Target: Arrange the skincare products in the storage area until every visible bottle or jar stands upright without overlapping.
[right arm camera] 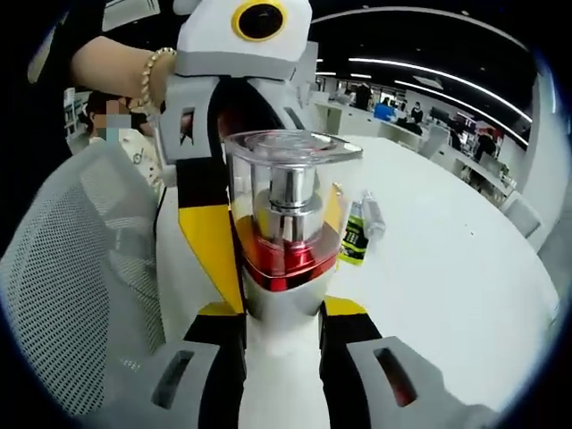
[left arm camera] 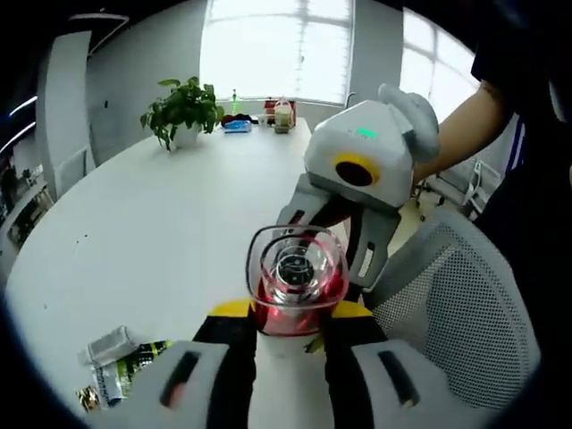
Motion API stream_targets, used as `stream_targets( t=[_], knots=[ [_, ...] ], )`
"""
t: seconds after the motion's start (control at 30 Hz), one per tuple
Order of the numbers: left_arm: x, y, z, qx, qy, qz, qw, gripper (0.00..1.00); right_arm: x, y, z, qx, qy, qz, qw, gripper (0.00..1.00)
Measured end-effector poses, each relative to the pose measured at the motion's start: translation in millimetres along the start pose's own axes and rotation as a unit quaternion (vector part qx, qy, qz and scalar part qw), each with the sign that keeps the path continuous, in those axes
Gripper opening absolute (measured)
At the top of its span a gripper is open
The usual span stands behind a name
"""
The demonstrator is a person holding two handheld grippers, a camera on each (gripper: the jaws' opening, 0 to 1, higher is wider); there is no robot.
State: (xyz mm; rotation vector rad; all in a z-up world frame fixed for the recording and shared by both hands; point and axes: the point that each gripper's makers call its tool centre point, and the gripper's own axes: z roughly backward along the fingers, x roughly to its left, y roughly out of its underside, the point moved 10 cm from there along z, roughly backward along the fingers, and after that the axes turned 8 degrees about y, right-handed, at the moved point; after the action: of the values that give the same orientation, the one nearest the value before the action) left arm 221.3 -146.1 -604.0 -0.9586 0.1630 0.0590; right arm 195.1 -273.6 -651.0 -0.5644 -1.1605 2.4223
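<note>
A skincare bottle (left arm camera: 296,281) with a red body and a clear square cap is held above the white table (left arm camera: 161,223). In the left gripper view its cap end faces the camera, between the yellow-tipped jaws of my left gripper (left arm camera: 292,313), which is shut on it. My right gripper (left arm camera: 332,234) comes in from the upper right and meets the bottle's far side. In the right gripper view the bottle (right arm camera: 284,241) stands cap up between the jaws of my right gripper (right arm camera: 281,308), shut at its red base. The left gripper (right arm camera: 268,210) reaches down from above and flanks it.
A green tube and some sachets (left arm camera: 116,366) lie on the table, the same tube (right arm camera: 356,234) sitting behind the bottle. A potted plant (left arm camera: 183,112) and small items (left arm camera: 268,114) stand at the far end. A grey mesh chair (left arm camera: 465,304) is alongside, and a person's arm (left arm camera: 465,125) holds the right gripper.
</note>
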Motion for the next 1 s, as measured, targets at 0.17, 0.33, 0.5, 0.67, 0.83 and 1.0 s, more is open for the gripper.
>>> stream_targets(
  t=[0.17, 0.33, 0.5, 0.67, 0.83, 1.0],
  knots=[
    [5.0, -2.6, -3.3, 0.000, -0.001, -0.003, 1.0000, 0.24, -2.7, 2.0, -0.4, -0.004, 0.006, -0.007, 1.0000, 0.30],
    [9.8, -4.4, -4.9, -0.003, 0.000, -0.007, 1.0000, 0.24, -6.3, 3.6, -0.5, -0.006, 0.013, -0.005, 0.9999, 0.31],
    [17.3, -4.2, -5.2, -0.017, 0.001, 0.008, 0.9998, 0.24, -16.3, 5.7, -1.3, -0.012, 0.006, -0.015, 0.9998, 0.30],
    [28.7, -8.9, -6.8, -0.022, -0.003, 0.006, 0.9997, 0.23, -26.1, 3.7, -5.2, -0.009, 0.005, -0.004, 0.9999, 0.30],
    [50.6, -16.1, -6.5, -0.047, -0.014, 0.014, 0.9987, 0.28, -44.5, 3.7, -9.7, -0.007, 0.007, 0.001, 1.0000, 0.26],
    [68.4, -18.5, -7.9, -0.044, -0.027, -0.001, 0.9987, 0.27, -60.8, 0.6, -17.3, 0.002, 0.002, 0.017, 0.9999, 0.26]
  ],
)
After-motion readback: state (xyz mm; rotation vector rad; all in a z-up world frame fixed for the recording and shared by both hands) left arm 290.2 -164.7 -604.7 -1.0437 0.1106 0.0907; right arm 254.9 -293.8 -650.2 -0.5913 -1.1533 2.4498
